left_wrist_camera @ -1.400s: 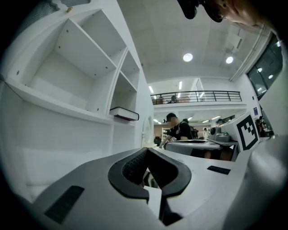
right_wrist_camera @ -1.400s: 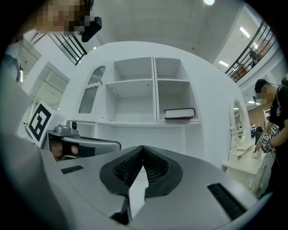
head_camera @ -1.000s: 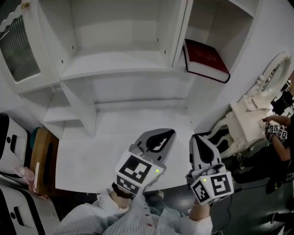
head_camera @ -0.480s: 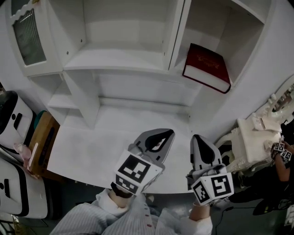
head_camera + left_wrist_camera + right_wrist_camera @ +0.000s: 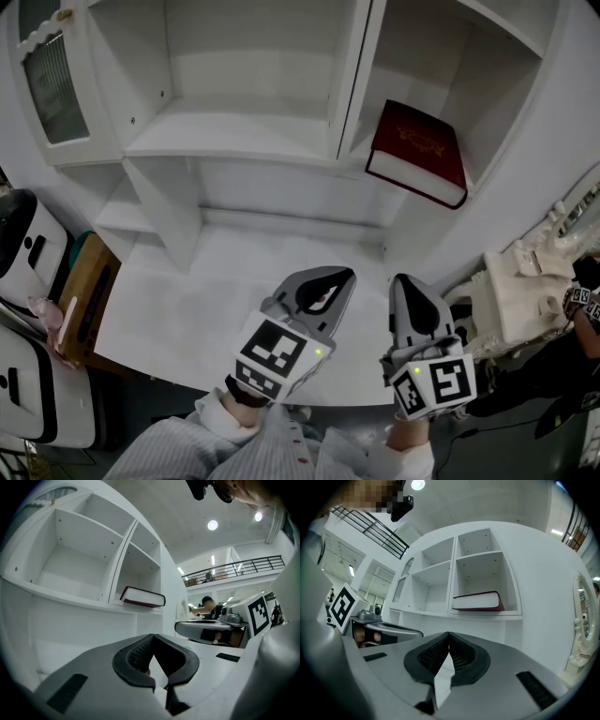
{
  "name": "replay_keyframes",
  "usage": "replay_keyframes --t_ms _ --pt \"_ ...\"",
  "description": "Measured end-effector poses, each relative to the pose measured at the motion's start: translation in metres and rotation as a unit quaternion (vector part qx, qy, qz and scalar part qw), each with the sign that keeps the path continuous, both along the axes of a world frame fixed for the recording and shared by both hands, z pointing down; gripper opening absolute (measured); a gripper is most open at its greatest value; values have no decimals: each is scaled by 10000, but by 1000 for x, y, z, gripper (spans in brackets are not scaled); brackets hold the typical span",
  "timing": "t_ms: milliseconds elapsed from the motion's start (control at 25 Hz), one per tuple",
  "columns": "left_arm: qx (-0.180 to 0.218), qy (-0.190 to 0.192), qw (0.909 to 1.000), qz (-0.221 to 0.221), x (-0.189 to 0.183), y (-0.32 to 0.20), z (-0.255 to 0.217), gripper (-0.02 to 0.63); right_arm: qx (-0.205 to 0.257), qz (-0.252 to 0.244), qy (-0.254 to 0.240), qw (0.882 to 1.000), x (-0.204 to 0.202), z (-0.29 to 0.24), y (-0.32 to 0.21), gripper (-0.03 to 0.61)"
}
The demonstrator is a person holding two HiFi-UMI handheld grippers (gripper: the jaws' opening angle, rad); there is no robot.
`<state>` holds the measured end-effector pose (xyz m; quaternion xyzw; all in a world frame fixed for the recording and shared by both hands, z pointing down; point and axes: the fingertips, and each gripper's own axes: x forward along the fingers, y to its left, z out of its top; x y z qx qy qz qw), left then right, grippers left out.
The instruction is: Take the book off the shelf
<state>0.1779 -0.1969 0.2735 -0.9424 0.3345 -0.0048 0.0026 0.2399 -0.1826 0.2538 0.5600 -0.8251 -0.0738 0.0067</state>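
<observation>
One book [image 5: 417,150] is lying flat in the lower right compartment of the shelf unit [image 5: 234,145], a dark red hardback with its pale page edges facing out, and it is sitting alone there. Two grippers are hovering in front of the shelf unit, well short of the book. The left gripper [image 5: 342,277] and the right gripper [image 5: 403,281] are each showing jaws clenched tip to tip with nothing between them. Both are pointing level toward the shelf unit over the white desk top [image 5: 216,300] that is running out from its base. The gold mark on the book's cover is too small to read, and the shelf unit's upper compartments are being cut off by the top of the head view. Only the person's pale sleeves [image 5: 216,450] are showing at the bottom edge. To the right of the shelf unit an ornate white piece of furniture [image 5: 511,291] is standing; to its left, a wooden stand [image 5: 89,300] – partly hidden by the desk top. A glass-fronted door [image 5: 52,80] is hanging at the shelf unit's upper left.
</observation>
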Motion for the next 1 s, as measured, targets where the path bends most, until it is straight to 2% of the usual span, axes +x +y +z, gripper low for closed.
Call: replay_keyframes --t_ms 520,1000 --pt "-90 0 9999 -63 -5 -32 3 9 248 155 100 9995 17 -17 -36 15" --pt "-179 -34 9998 43 1 -54 12 9 384 526 733 9952 49 -36 -54 17"
